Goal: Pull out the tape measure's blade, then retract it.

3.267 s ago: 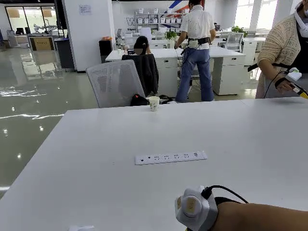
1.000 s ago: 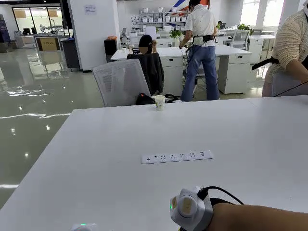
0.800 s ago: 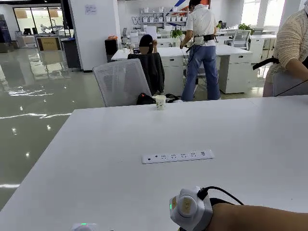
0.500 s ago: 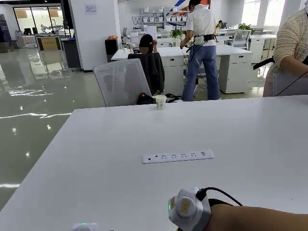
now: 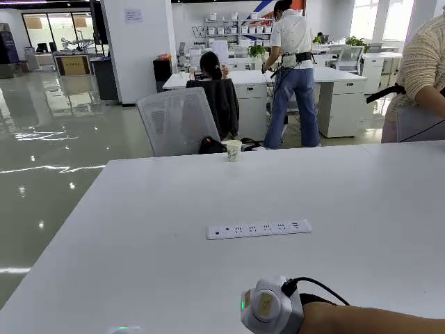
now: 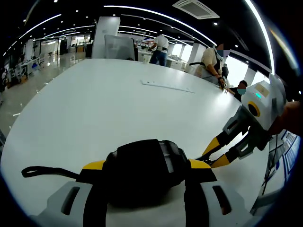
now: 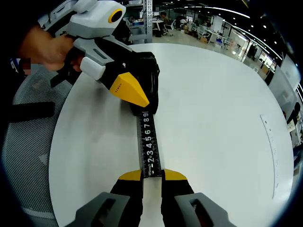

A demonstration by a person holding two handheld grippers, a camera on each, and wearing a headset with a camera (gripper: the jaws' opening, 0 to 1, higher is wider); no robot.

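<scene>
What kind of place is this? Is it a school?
Probably a big open-plan office, not a school: white desks, a mesh office chair, storage shelves at the back, and a shiny floor.

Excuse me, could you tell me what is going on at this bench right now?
A person is working a tape measure with two handheld grippers at a white table. The left gripper is clamped on the black case of the tape measure. The right gripper has its fingers pinched on the tip of the blade, and a short length of blade is out between the two. A power strip lies farther out on the table.
</scene>
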